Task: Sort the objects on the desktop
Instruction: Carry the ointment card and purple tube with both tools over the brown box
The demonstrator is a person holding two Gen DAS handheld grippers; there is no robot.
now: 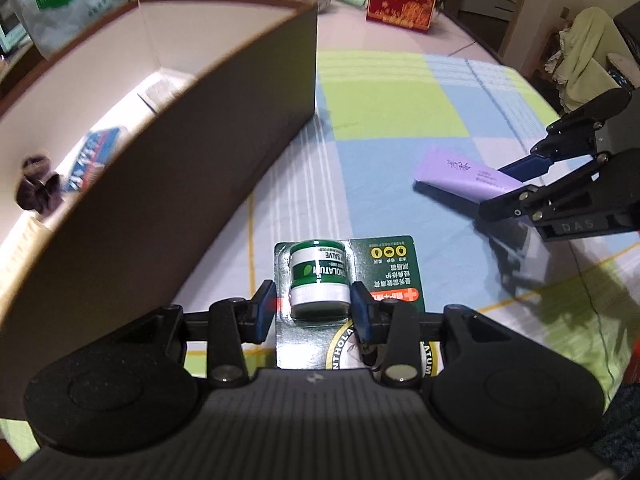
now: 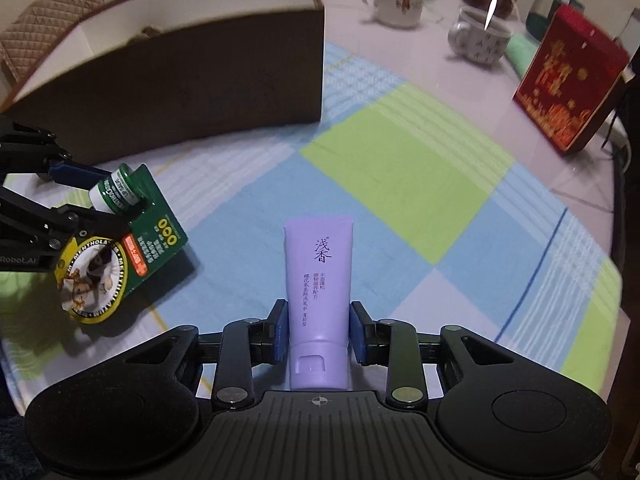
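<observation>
Behind the checked cloth (image 2: 392,168): 2 mugs (image 2: 400,0) — one white — and a red box (image 2: 568,80).

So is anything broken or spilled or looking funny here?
Nothing looks broken or spilled. The left gripper pinches the green salve jar on its card, and the right gripper pinches the purple tube. The brown box stands upright on the checked cloth.

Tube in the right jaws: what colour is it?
Pale purple tube with dark lettering, matching purple cap; clearest in the right wrist view.
</observation>
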